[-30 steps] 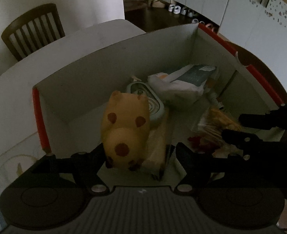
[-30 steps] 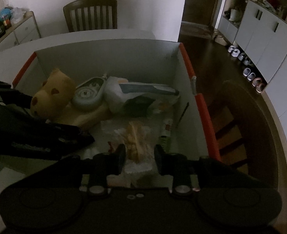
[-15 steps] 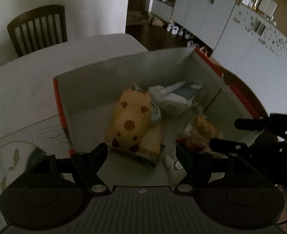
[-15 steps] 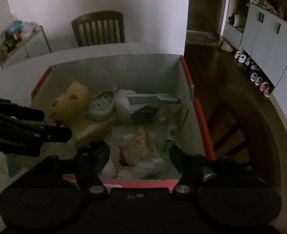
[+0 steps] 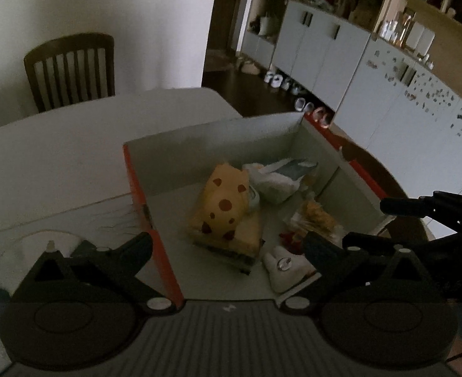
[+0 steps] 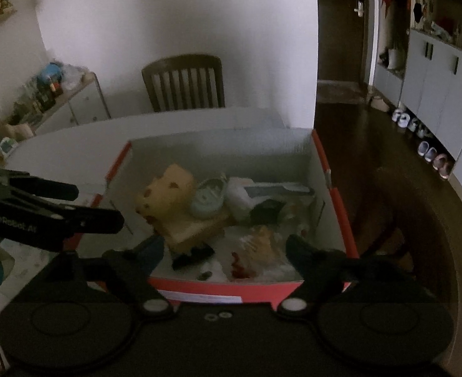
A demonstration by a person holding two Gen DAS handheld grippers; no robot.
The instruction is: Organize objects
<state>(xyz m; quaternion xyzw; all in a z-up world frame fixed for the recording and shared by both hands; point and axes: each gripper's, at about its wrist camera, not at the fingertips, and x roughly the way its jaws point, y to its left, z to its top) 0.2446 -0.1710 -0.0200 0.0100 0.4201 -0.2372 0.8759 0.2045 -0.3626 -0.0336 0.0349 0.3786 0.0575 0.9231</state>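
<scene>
"GenRobot.AI" lettering on left gripper (image 6: 52,207)

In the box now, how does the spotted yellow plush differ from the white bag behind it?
The yellow plush is spotted and props on a tan block; the white bag is plain with a dark panel and lies flat. The plush is nearer the box's left wall, the bag nearer the back right. Both are inside the box.

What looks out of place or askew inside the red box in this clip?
Nothing looks spilled or damaged. The contents are simply jumbled: the spotted yellow plush lies tipped on a tan block, and crumpled bags lie loose in the red box. Both claws are open and empty.
</scene>
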